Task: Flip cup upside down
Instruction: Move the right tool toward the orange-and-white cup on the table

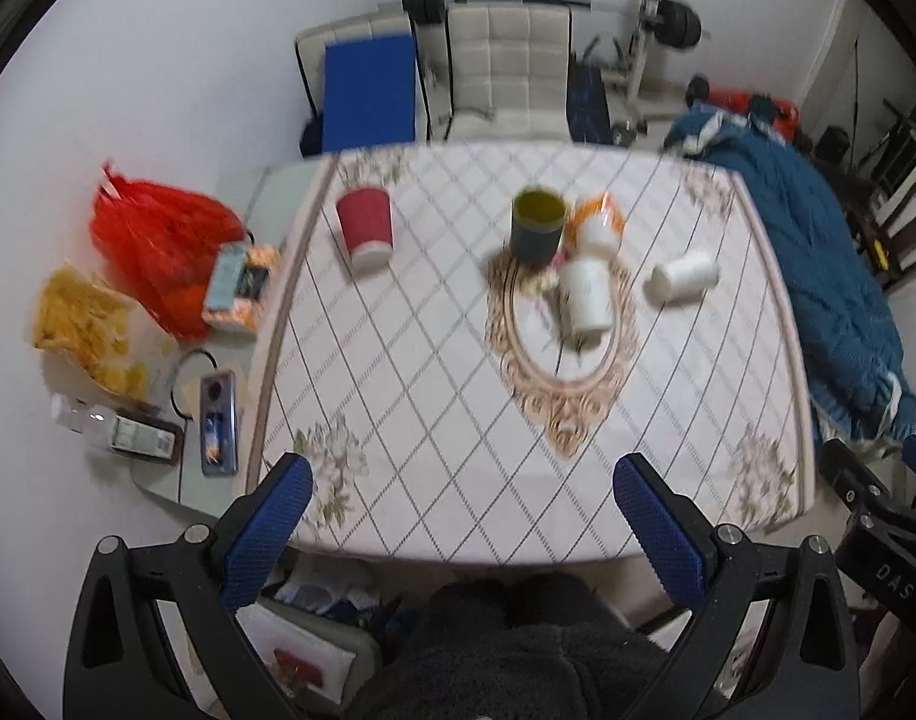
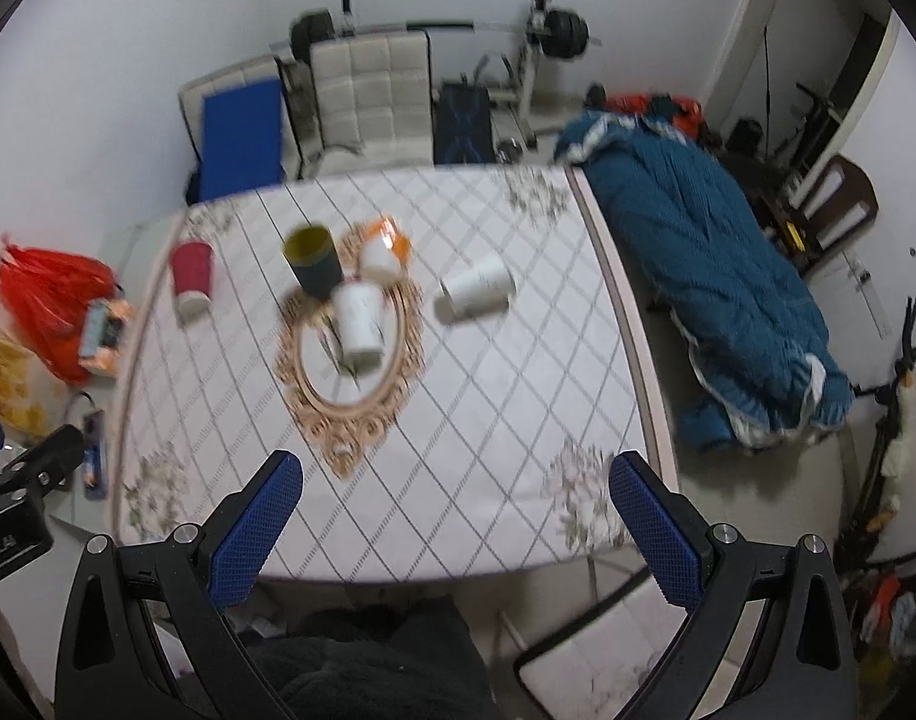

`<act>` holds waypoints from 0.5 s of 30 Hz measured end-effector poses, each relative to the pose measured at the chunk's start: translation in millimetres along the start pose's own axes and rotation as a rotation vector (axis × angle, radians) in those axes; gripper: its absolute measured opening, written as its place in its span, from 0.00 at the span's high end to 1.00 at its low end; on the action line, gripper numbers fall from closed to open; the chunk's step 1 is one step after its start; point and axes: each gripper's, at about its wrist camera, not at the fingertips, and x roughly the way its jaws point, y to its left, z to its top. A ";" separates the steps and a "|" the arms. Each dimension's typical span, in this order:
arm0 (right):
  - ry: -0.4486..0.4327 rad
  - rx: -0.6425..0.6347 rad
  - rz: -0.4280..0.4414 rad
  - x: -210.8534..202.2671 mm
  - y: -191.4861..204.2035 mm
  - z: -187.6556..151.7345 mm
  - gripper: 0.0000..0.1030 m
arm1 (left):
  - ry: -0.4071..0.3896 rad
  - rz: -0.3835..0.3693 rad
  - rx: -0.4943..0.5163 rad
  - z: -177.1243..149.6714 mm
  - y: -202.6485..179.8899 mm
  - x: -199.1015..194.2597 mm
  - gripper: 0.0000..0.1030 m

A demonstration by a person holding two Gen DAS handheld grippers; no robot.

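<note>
- Both grippers are hanging high above the near edge of the table (image 1: 434, 480), well apart from every cup; nothing is being touched.
- The left gripper (image 1: 461, 510) is standing with its jaws spread wide and holding nothing. The right gripper (image 2: 455, 510) is doing the same.
- 5 cups are sitting toward the far half of the table: a red cup (image 1: 366, 227) at far left, apparently mouth-down; a dark cup (image 1: 537, 225) upright with its mouth up; an orange-white cup (image 1: 599, 222) just beside it, tilted; a white cup (image 1: 587, 294) in front of those 2, pose hard to read in the blur; and a 2nd white cup (image 1: 685, 276) lying on its side.
- The dark cup is reading as the likeliest one to flip, being the only 1 clearly mouth-up; this is a judgement, not certain.
- Its long axis is running vertical, and it is lying ahead of both pairs of jaws: slightly right of centre for the left gripper, left of centre at (image 2: 312, 261) for the right.
- Neither arm is looking clearly nearer; the white cup in front is crowding a straight approach.
</note>
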 end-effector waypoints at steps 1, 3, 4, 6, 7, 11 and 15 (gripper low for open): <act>0.033 0.004 -0.018 15.5 2.1 -2.6 0.00 | 0.019 0.000 0.005 -0.2 1.6 11.3 0.00; 0.069 0.014 -0.024 37.3 -0.8 -10.1 0.00 | 0.044 0.003 0.014 1.1 1.8 27.2 0.00; 0.102 0.020 -0.037 53.3 -0.2 -14.0 0.00 | 0.050 0.010 0.016 2.0 2.6 34.6 0.00; 0.141 0.027 -0.041 74.9 -1.7 -23.0 0.00 | 0.068 0.019 0.019 5.6 3.1 48.8 0.00; 0.164 0.033 -0.046 86.9 -2.5 -26.8 0.00 | 0.076 0.020 0.018 8.2 3.6 53.5 0.00; 0.244 0.046 -0.044 128.8 -7.0 -41.3 0.00 | 0.117 0.025 0.010 21.3 1.4 83.0 0.00; 0.308 0.067 -0.033 159.9 -16.1 -43.7 0.00 | 0.147 0.036 0.009 36.0 -9.6 106.5 0.00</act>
